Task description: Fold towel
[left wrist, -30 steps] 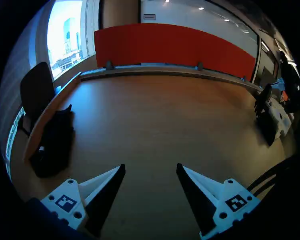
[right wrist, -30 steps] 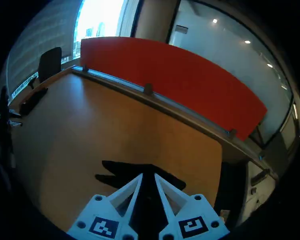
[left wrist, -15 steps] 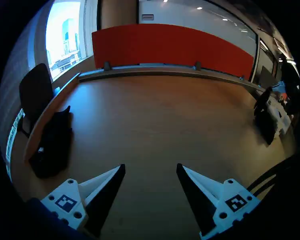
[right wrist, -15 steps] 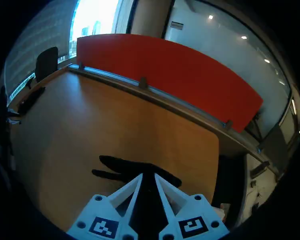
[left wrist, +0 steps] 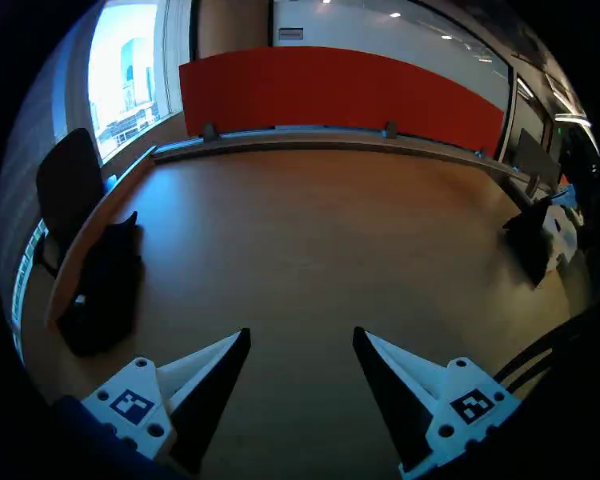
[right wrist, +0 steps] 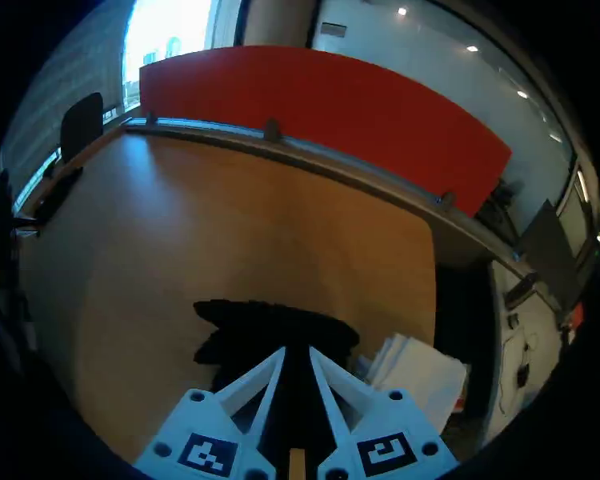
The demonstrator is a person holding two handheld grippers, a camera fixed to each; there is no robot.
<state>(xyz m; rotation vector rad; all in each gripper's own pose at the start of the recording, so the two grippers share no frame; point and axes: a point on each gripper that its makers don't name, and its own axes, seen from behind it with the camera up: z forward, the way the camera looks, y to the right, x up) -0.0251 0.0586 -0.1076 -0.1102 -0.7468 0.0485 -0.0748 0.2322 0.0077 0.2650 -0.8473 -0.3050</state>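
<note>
While your right gripper [right wrist: 294,358] pinches the dark towel [right wrist: 260,324], bunched on the wooden table [right wrist: 220,216] just ahead, your left gripper [left wrist: 300,340] hovers spread wide and empty (likely free to take a second corner). That hold suits lifting an edge.

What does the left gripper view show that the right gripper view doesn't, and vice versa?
Left gripper view: the white left gripper, fingers wide apart over bare wood. Right gripper view: the white right gripper closed on a crumpled black towel, with a white folded stack beside it. Both: the long wooden desk, the red partition panel behind it and a black office chair.
</note>
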